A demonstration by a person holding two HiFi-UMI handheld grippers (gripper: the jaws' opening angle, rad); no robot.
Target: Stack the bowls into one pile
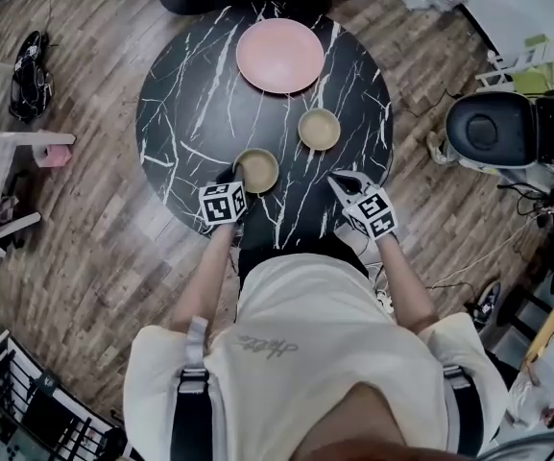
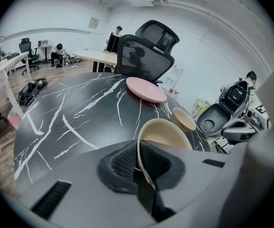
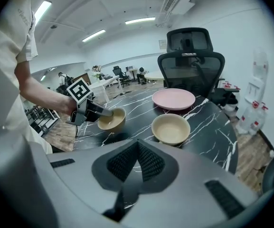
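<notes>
Two beige bowls sit on the round black marble table (image 1: 180,113). The near bowl (image 1: 256,170) (image 2: 167,134) (image 3: 112,119) has its rim clamped between the pads of my left gripper (image 1: 235,177) (image 2: 139,163), which is shut on it. The far bowl (image 1: 319,129) (image 2: 185,119) (image 3: 170,128) stands free to the right of it, a little farther back. My right gripper (image 1: 339,182) (image 3: 137,161) is shut with nothing in it, hovering at the table's near right edge, short of the far bowl.
A pink plate (image 1: 279,55) (image 2: 146,89) (image 3: 173,99) lies at the back of the table. Black office chairs (image 2: 146,53) (image 3: 190,63) stand behind it. Another black chair (image 1: 502,131) is on the wooden floor to the right.
</notes>
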